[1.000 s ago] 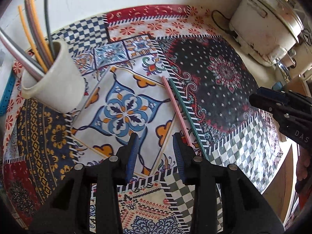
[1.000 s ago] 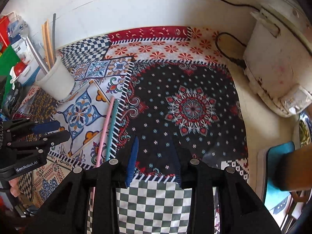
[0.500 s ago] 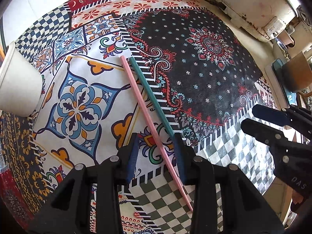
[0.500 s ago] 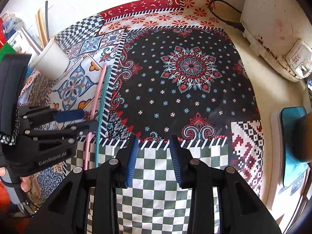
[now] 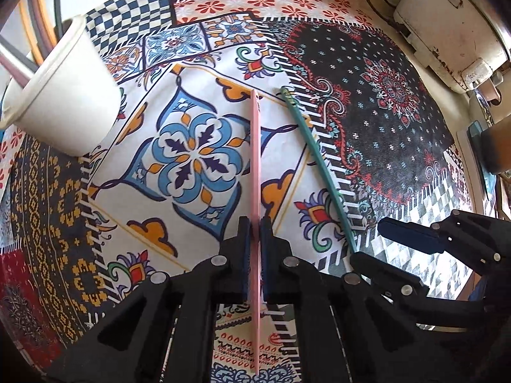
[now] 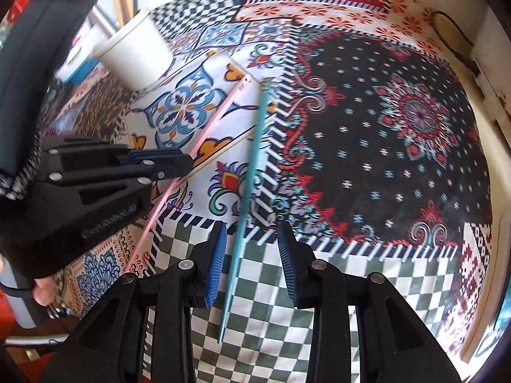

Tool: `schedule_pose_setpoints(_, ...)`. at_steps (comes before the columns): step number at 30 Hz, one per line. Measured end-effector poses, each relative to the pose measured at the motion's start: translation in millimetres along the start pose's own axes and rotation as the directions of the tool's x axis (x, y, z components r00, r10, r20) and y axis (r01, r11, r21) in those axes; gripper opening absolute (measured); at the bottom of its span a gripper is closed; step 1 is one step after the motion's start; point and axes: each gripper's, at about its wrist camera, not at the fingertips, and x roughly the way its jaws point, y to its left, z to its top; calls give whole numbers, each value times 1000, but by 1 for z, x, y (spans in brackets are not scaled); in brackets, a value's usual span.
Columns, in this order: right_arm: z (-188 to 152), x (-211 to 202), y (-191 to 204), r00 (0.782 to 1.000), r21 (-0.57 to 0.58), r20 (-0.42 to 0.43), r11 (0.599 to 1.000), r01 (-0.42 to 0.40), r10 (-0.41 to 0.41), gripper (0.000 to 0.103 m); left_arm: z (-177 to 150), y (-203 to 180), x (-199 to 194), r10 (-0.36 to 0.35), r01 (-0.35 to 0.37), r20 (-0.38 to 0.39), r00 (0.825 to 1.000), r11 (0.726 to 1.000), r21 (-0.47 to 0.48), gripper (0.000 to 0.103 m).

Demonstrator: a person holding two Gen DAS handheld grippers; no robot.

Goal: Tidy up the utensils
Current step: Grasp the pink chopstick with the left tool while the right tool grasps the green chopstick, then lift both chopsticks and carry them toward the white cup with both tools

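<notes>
My left tongs (image 5: 255,233) are clamped on the pink chopstick (image 5: 255,172), which runs straight ahead between the pads. My right tongs (image 6: 252,255) stand apart, straddling the teal chopstick (image 6: 252,166) without touching. White cup (image 5: 64,95) sits far left.

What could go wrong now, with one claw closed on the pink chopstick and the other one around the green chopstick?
1. The left claw pinches the pink chopstick far from its middle, so it might tilt or slip when lifted.
2. The right claw is open around the green chopstick, which lies off-centre; closing could roll it away.
3. The white cup already holds several sticks, so inserting more may tip it.
</notes>
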Motion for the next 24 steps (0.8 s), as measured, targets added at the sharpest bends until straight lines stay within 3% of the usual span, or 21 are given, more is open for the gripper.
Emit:
schedule_pose_setpoints(7,-4,6,17,996,-139,-12,986,88,-90,29,-10,16,-5,8,-8,-19,1000,1000,-20,4)
schedule_pose_setpoints(11,-7,4,11,991,-164,-6,977,134,-136,11,-17,21,-11,3,-3,-22,1000,1000,-17,4)
schedule_pose_setpoints(14,-5,1,-6,987,-132,-7,979,158,-161,10,-18,22,-12,2,-2,-26,1000,1000,-11,5)
schedule_pose_setpoints(19,4,-3,-35,994,-58,-43,994,97,-100,9,-7,18,-5,-17,17,-41,999,1000,-7,5)
schedule_pose_setpoints(24,17,-5,-37,997,-82,-50,995,58,-62,9,5,16,-1,-21,21,-45,999,1000,5,5)
